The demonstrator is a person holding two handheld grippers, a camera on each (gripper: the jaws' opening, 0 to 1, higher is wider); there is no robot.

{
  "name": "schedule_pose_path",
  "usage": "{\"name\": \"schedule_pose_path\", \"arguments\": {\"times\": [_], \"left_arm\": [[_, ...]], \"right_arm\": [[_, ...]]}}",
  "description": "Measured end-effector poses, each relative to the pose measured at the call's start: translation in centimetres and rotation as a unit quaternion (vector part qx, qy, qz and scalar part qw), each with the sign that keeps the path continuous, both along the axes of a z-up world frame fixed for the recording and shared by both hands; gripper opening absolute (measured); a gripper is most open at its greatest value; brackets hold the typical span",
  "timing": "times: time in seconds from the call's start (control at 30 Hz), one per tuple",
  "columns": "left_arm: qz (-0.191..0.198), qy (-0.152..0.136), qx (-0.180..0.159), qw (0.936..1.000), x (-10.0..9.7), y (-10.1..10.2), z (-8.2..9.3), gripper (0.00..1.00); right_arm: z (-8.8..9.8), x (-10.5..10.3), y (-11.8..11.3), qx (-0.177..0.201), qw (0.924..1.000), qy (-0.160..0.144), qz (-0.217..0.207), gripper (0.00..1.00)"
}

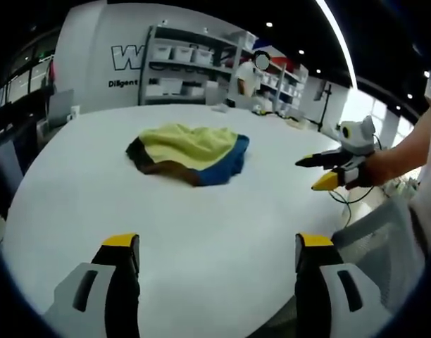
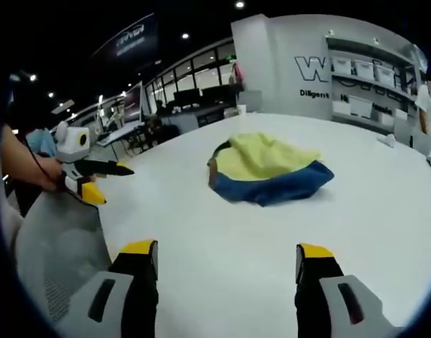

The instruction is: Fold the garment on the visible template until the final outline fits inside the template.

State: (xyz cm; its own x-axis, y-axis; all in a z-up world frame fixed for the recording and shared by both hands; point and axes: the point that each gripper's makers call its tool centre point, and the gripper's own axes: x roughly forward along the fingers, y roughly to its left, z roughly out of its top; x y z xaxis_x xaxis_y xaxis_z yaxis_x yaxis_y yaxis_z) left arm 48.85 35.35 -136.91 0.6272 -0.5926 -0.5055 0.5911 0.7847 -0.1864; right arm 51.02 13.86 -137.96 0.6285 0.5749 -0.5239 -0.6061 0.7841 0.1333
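Observation:
A crumpled garment [image 1: 191,151], yellow on top with a blue hem and a dark brown edge, lies bunched on the white round table [image 1: 201,218]. My left gripper [image 1: 217,243] hangs open over the near part of the table, well short of the cloth, its jaws holding nothing. My right gripper [image 1: 315,172] is held by a hand at the table's right edge, open and apart from the garment. In the right gripper view the garment [image 2: 268,169] lies ahead past the open right gripper [image 2: 224,250]. At the left edge of that view is the left gripper [image 2: 108,182].
A grey mesh chair [image 2: 57,246] stands at the table's near edge between the hands. A thin cable [image 1: 342,201] hangs below the right gripper. Shelves with white bins [image 1: 194,63] and a person [image 1: 247,77] are far behind the table.

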Motion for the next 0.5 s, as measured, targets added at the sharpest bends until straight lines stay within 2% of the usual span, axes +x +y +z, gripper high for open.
{"name": "schedule_pose_path", "arguments": {"times": [0.5], "left_arm": [[0.004,-0.010,-0.003,0.9999,0.8,0.2,0.7,0.88]], "right_arm": [[-1.3,4.9,4.2,-0.045,0.9969,-0.008,0.063,0.59]]}}
